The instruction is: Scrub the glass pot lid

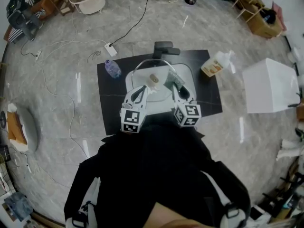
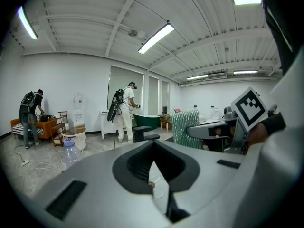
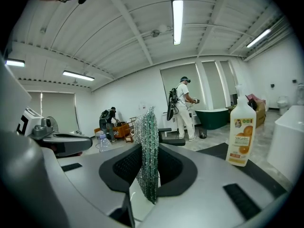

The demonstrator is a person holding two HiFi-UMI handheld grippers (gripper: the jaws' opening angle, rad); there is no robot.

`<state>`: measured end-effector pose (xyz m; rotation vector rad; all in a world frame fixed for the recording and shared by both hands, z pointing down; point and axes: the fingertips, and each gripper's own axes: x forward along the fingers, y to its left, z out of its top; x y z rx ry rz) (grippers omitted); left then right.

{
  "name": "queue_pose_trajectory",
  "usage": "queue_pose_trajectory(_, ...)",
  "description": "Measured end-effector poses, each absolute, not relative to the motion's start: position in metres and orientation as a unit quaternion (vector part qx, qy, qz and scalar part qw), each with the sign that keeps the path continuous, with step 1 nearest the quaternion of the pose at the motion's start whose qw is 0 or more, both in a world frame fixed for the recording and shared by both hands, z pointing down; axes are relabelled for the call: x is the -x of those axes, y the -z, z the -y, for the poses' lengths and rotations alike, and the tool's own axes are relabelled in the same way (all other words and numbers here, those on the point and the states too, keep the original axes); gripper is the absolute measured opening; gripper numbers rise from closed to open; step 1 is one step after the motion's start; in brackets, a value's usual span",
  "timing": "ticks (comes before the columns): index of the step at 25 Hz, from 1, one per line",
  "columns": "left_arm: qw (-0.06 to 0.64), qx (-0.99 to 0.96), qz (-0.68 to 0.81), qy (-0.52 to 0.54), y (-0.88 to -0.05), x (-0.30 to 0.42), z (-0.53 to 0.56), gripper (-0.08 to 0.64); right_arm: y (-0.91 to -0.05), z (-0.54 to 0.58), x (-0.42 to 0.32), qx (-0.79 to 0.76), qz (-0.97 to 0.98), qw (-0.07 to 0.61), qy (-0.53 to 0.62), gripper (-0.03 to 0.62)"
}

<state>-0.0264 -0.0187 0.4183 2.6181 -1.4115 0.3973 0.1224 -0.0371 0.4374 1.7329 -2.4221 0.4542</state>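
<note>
Left gripper (image 1: 141,89) clenched on rim of glass pot lid (image 1: 154,73), above white basin (image 1: 188,78) | right gripper (image 1: 174,86) grasping green mesh scourer (image 3: 148,151) at lid's 3 o'clock | detergent bottle (image 1: 214,64) at 2 o'clock | judged early: no suds, scrubbing largely left.

Both arms reach forward, close together; the left tongs (image 1: 142,90) are closed on the lid (image 1: 153,78) edge, and just right of them the right tongs (image 1: 175,87) clamp a scourer (image 3: 149,151)
</note>
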Motion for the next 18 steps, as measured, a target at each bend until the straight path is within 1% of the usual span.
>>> queue_pose_trajectory(18, 0.069, -0.872, 0.469, -0.121, -0.417, 0.029, 0.017, 0.003, -0.425, 0.032, -0.118, -0.567, 0.81, 0.042, -0.142, 0.077)
